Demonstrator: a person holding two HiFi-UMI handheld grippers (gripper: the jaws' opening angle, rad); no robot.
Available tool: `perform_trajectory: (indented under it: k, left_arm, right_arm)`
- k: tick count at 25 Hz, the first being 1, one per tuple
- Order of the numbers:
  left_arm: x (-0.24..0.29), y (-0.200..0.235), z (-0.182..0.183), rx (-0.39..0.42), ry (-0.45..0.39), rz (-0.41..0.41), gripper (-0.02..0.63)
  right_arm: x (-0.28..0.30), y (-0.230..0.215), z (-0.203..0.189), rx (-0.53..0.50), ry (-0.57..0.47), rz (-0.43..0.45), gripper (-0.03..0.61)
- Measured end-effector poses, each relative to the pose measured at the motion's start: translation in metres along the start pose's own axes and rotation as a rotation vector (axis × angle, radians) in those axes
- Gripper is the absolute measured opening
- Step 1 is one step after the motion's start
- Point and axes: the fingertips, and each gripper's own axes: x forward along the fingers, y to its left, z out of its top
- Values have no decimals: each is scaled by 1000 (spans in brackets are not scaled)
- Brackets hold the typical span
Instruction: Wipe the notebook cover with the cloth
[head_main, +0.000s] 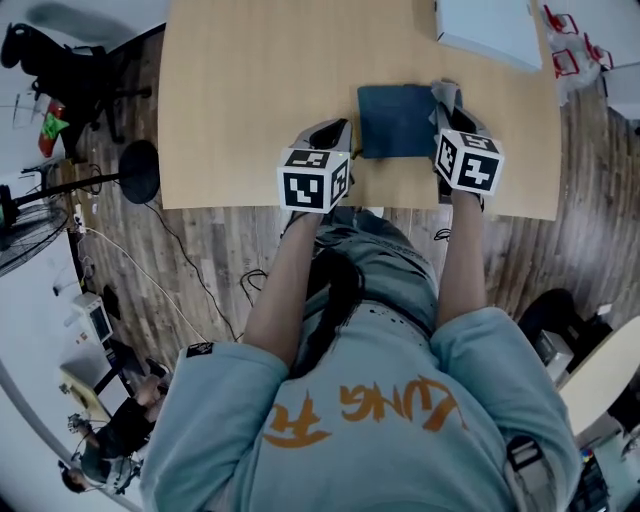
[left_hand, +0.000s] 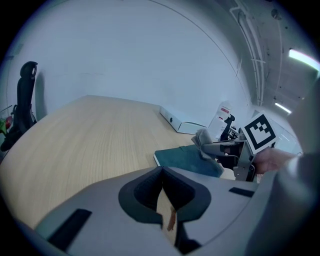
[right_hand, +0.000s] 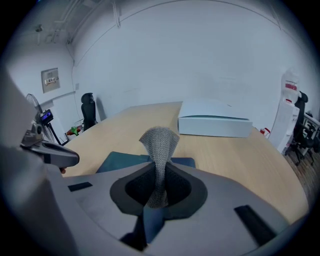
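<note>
A dark blue notebook (head_main: 398, 120) lies flat on the wooden table (head_main: 250, 90), near its front edge. My right gripper (head_main: 446, 108) hovers at the notebook's right edge, shut on a grey knitted cloth (right_hand: 159, 142) that sticks up from between its jaws. The notebook (right_hand: 119, 161) shows just beyond those jaws. My left gripper (head_main: 336, 130) sits at the notebook's left edge, jaws shut with nothing in them. From the left gripper view the notebook (left_hand: 186, 159) lies ahead to the right, with the cloth (left_hand: 204, 138) above its far side.
A flat white box (head_main: 488, 30) rests at the table's far right corner and shows too in the right gripper view (right_hand: 215, 124). An office chair (head_main: 60, 65) and a fan stand on the floor at the left. Bare tabletop stretches left of the notebook.
</note>
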Motion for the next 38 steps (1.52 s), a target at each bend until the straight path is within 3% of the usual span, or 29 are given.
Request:
perform_trajectory:
  k: [5, 11, 21, 31, 38]
  left_arm:
    - [1, 22, 18, -36, -29, 20, 17]
    - [4, 46, 17, -45, -10, 72, 17]
    - [11, 60, 23, -74, 3, 81, 18]
    - [24, 49, 26, -41, 28, 61, 17]
    - [30, 40, 33, -11, 37, 46, 17]
  right_arm:
    - [20, 54, 22, -107, -1, 114, 31]
    - [45, 104, 29, -144, 23, 227, 31]
    - [64, 145, 24, -235, 113, 356, 32]
    - [67, 153, 10, -354, 185, 389, 31]
    - [66, 147, 13, -341, 179, 373, 32]
